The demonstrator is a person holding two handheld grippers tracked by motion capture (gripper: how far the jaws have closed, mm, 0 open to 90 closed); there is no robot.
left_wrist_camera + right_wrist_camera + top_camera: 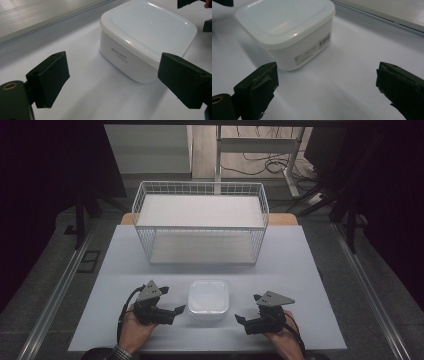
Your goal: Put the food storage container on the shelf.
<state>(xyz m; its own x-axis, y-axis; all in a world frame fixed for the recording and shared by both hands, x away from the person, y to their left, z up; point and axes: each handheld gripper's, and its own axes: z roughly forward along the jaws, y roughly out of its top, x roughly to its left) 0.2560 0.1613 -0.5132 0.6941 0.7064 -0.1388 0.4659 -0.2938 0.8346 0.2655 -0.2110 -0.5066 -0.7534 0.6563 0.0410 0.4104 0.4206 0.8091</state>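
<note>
A white plastic box with a shut lid stands on the pale table near its front edge, between my two grippers. My left gripper lies to the box's left, held by a hand, with its jaws wide apart and nothing between them. In the left gripper view the box sits just beyond the open left gripper, off to the right. My right gripper rests to the box's right, also open and empty. In the right gripper view the box stands ahead and to the left of the right gripper.
A white wire basket with a shelf inside stands at the back of the table. Metal rails run along the floor on both sides. Table legs and cables lie behind the basket.
</note>
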